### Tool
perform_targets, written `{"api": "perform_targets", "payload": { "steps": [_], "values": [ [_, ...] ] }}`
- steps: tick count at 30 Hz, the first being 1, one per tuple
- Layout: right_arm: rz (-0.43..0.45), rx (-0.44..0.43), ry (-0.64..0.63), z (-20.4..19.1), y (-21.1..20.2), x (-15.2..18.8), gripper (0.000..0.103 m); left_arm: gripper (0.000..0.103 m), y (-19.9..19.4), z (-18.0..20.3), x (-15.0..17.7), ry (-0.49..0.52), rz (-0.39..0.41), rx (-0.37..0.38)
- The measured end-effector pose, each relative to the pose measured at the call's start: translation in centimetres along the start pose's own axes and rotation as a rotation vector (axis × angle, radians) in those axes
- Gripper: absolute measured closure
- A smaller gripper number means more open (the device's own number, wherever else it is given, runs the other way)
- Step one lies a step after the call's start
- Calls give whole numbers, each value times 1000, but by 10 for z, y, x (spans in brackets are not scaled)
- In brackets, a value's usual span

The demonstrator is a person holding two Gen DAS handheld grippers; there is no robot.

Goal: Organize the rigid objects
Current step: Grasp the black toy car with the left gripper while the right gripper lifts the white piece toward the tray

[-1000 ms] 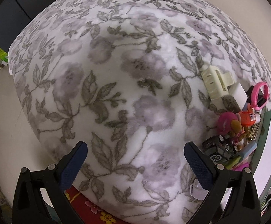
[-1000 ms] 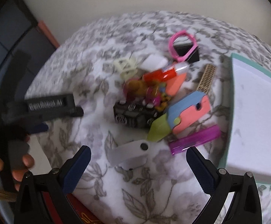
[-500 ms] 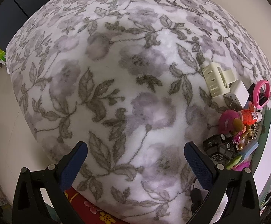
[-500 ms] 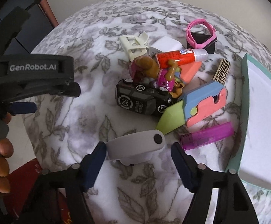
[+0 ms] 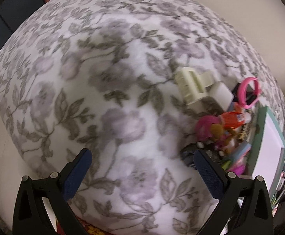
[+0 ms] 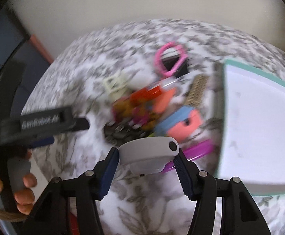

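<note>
1. Nearest the right wrist camera: right gripper point(image 6: 146, 154) is clamped on a grey-white plastic gadget point(image 6: 148, 152), one pad on each end. Reads as lifted off the cloth, though blur keeps me from being sure. Probably gripped end to end because the rounded top gives the pads nothing to bite.
2. Right gripper is level, pointing across the bed over the pile; heavy blur in that view.
3. Just beyond it: purple stick point(image 6: 199, 149), black toy car point(image 6: 121, 132), blue-and-coral piece point(image 6: 181, 123), orange tube point(image 6: 152, 93), cream hair clip point(image 5: 193, 86), pink ring point(image 6: 171, 58). All bunched together on the floral blanket point(image 5: 103, 78), likely dumped for sorting.
4. White tray with a teal rim point(image 6: 260, 68) lies right of the pile, nothing visible in it. My guess: that's the drop spot.
5. Left gripper point(image 5: 140, 174) is spread wide, holding nothing, low over bare blanket left of the pile, aimed across the bed. Looks parked.
</note>
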State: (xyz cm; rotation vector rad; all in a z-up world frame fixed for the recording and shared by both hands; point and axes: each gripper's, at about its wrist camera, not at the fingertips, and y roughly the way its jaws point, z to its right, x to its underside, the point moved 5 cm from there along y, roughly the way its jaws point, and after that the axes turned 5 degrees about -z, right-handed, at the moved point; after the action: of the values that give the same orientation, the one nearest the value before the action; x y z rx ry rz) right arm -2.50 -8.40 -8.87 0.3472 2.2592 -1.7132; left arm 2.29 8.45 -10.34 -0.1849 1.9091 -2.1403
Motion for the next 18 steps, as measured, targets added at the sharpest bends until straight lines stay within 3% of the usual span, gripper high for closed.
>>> {"api": "perform_targets", "payload": {
  "steps": [10,18],
  "values": [
    [100,120,210,74,-40,-17,42,0,16,61,-12,169,6,15],
    [128,103,307,101,-53,-18,42,0,39,108,-11,282,1,-24]
  ]
}}
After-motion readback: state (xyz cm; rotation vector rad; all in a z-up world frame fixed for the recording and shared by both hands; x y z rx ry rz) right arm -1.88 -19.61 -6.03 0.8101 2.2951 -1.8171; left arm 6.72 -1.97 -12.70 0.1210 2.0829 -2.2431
